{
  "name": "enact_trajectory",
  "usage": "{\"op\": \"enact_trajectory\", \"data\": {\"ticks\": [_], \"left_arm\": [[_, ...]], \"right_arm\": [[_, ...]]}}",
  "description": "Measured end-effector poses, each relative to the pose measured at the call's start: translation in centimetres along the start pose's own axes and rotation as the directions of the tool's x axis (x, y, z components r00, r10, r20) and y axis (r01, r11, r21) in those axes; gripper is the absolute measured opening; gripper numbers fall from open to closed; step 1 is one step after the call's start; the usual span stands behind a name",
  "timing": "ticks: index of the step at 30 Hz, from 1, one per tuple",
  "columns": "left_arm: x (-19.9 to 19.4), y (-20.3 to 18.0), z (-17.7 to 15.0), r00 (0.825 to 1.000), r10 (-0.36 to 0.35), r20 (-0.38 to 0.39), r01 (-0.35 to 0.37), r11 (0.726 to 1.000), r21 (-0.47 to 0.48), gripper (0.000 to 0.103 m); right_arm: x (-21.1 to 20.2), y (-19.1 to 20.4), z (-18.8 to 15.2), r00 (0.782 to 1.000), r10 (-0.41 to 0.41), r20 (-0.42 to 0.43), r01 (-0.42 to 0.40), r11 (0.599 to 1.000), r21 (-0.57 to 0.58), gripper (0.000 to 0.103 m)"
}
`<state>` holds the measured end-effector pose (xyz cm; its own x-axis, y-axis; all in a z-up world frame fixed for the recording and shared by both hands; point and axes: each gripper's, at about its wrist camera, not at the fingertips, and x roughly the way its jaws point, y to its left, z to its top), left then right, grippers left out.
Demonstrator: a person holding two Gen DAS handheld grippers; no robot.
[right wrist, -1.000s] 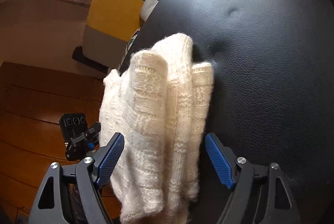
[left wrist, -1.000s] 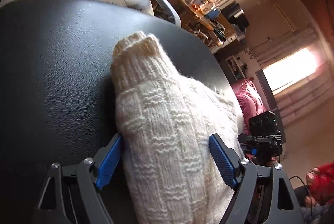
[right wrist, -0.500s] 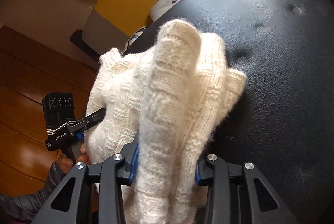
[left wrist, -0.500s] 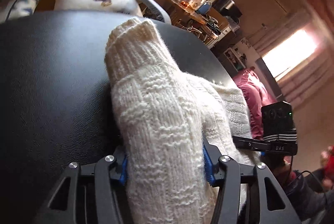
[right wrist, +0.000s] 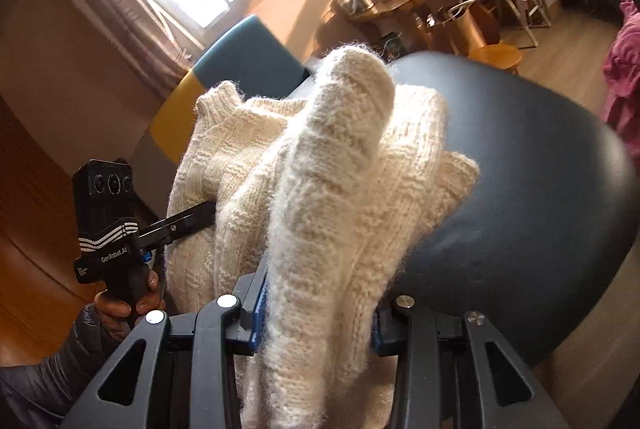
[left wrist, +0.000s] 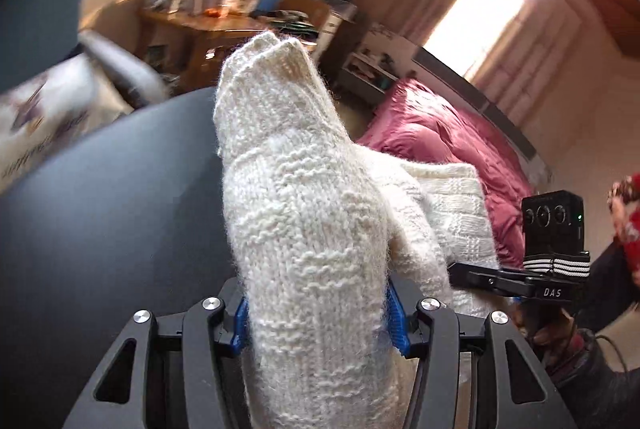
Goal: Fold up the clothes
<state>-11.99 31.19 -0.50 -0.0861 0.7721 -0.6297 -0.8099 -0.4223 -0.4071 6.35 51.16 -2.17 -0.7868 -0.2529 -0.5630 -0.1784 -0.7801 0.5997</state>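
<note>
A cream knitted sweater (left wrist: 304, 213) lies bunched on a black leather seat (left wrist: 112, 213). My left gripper (left wrist: 318, 321) is shut on a thick fold of it, the ribbed cuff standing up ahead. In the right wrist view the same sweater (right wrist: 340, 197) fills the middle, and my right gripper (right wrist: 316, 325) is shut on another fold, lifted off the black seat (right wrist: 532, 197). Each view shows the other gripper: the right one (left wrist: 480, 275) at the sweater's right edge, the left one (right wrist: 188, 221) at its left edge.
A pink quilt (left wrist: 448, 145) lies on a bed beyond the seat. A cluttered wooden table (right wrist: 416, 1) stands behind, with a stool (right wrist: 496, 55) and a folding chair. A blue and yellow cushion (right wrist: 224, 77) and a patterned pillow (left wrist: 44, 121) border the seat.
Both grippers went from open around the sweater to shut on its folds, then rose and tilted up, lifting the knit off the seat.
</note>
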Motion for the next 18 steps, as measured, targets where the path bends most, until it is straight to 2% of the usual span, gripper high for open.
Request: {"op": "enact_trajectory", "data": {"ticks": [2,4,6,8,9,11,13,16,18], "left_arm": [[3.3,-1.4,2.3,0.999,0.006,-0.031,-0.005,0.999,0.053,0.055],[7.1,-1.7,3.7,0.996,0.043,-0.080,-0.037,0.997,0.074,0.057],[11.0,-1.3,4.1,0.982,0.110,-0.156,-0.097,0.991,0.088,0.059],[13.7,-0.7,3.8,0.959,0.204,-0.195,-0.185,0.977,0.109,0.061],[14.2,-0.3,4.1,0.958,0.203,-0.202,-0.186,0.977,0.101,0.062],[13.6,0.7,4.6,0.966,0.167,-0.198,-0.159,0.986,0.055,0.066],[12.0,1.4,5.0,0.971,0.170,-0.171,-0.168,0.985,0.022,0.066],[9.9,2.3,5.5,0.977,0.166,-0.132,-0.172,0.984,-0.038,0.066],[8.7,1.7,6.0,0.982,0.175,-0.067,-0.177,0.983,-0.039,0.066]], "right_arm": [[-0.6,-2.6,1.0,0.998,-0.056,0.025,0.054,0.997,0.061,0.037],[-0.4,-5.7,1.6,0.993,-0.118,0.015,0.115,0.987,0.113,0.037],[1.1,-7.9,1.3,0.986,-0.164,-0.023,0.166,0.973,0.161,0.037],[1.2,-9.9,0.4,0.990,-0.137,-0.023,0.139,0.966,0.219,0.041],[1.1,-11.0,-0.1,0.993,-0.115,-0.017,0.116,0.962,0.248,0.044],[0.7,-12.4,-0.8,0.998,-0.058,-0.001,0.055,0.949,0.311,0.047],[-0.5,-12.8,-0.8,0.997,-0.064,0.030,0.052,0.949,0.310,0.048],[-3.8,-10.6,-0.1,0.975,-0.191,0.116,0.168,0.969,0.182,0.048],[-4.8,-7.8,1.1,0.960,-0.223,0.168,0.217,0.975,0.051,0.048]]}}
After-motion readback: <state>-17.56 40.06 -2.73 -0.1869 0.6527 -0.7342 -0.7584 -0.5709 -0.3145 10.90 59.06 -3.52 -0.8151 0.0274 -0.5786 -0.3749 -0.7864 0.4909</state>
